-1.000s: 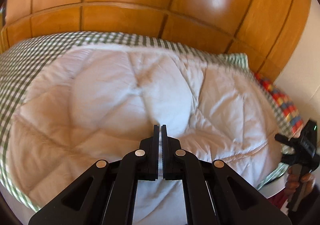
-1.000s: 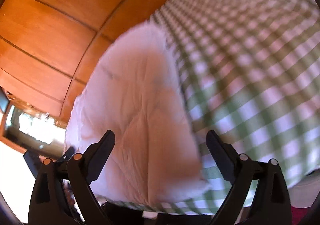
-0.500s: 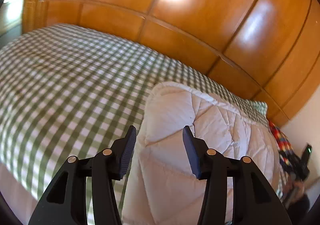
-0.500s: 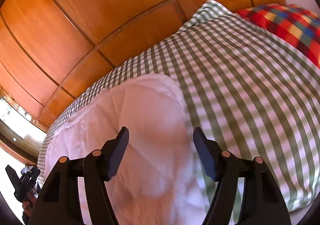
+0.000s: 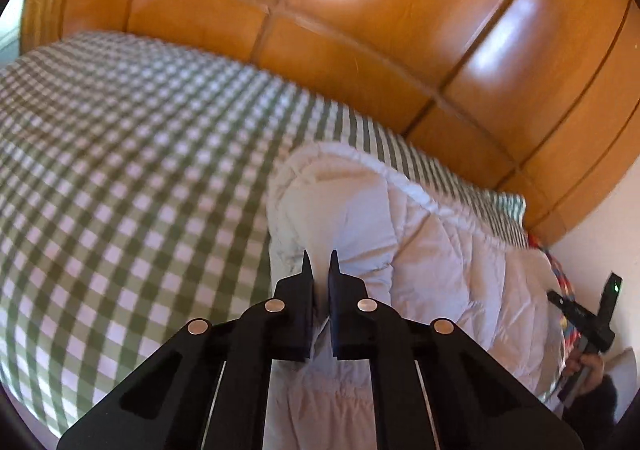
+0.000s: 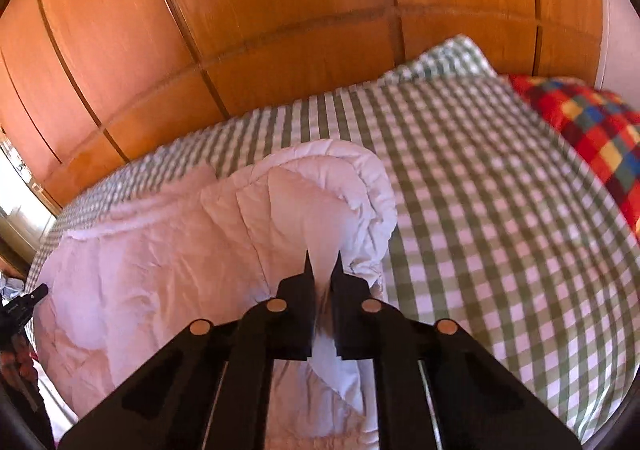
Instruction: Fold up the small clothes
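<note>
A white quilted cover (image 5: pixel 440 250) lies bunched on a green checked bedspread (image 5: pixel 140 169). My left gripper (image 5: pixel 320 262) is at the cover's left near corner. Its jaws are closing, and white fabric is pinched between the pads. In the right wrist view the same cover (image 6: pixel 160 270) spreads to the left. My right gripper (image 6: pixel 323 262) is at its right near corner, jaws closing with a fold of the fabric pressed between them. Each gripper shows small at the far side of the other's view: the right gripper (image 5: pixel 560 300) and the left gripper (image 6: pixel 36 294).
Glossy wooden panels (image 6: pixel 280 9) rise behind the bed. A red, blue and yellow checked pillow (image 6: pixel 592 121) lies at the bed's right end. Bare bedspread (image 6: pixel 500 209) stretches to the right of the cover. A hand (image 5: pixel 588 364) holds the right gripper at the frame's edge.
Both grippers moved apart to the cover's two near corners. The left one opened and then shut on the fabric. The right one went from wide open to shut on the fabric.
</note>
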